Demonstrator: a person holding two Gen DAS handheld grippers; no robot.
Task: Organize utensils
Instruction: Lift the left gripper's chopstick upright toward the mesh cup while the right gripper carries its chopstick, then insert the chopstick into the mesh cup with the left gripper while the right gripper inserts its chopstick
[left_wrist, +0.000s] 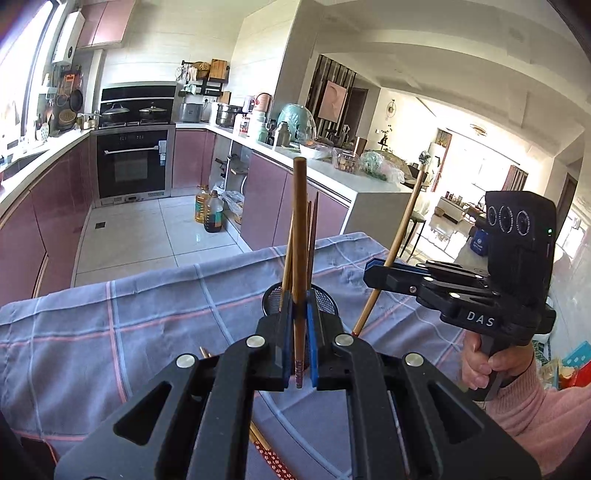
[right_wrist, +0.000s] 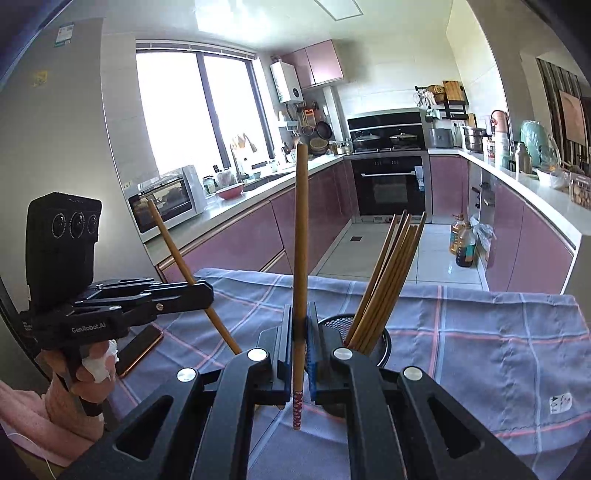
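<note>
One long brown wooden chopstick (left_wrist: 299, 236) is pinched upright by the left gripper (left_wrist: 300, 345), another (right_wrist: 300, 236) by the right gripper (right_wrist: 301, 349); both are held above the checked blue-grey tablecloth (right_wrist: 480, 332). Step judged: carry to the black mesh holder (right_wrist: 384, 341), already stocked. Next: tips lowered inside the rim, clear of the leaning sticks. Open room is seen right of the holder.
</note>
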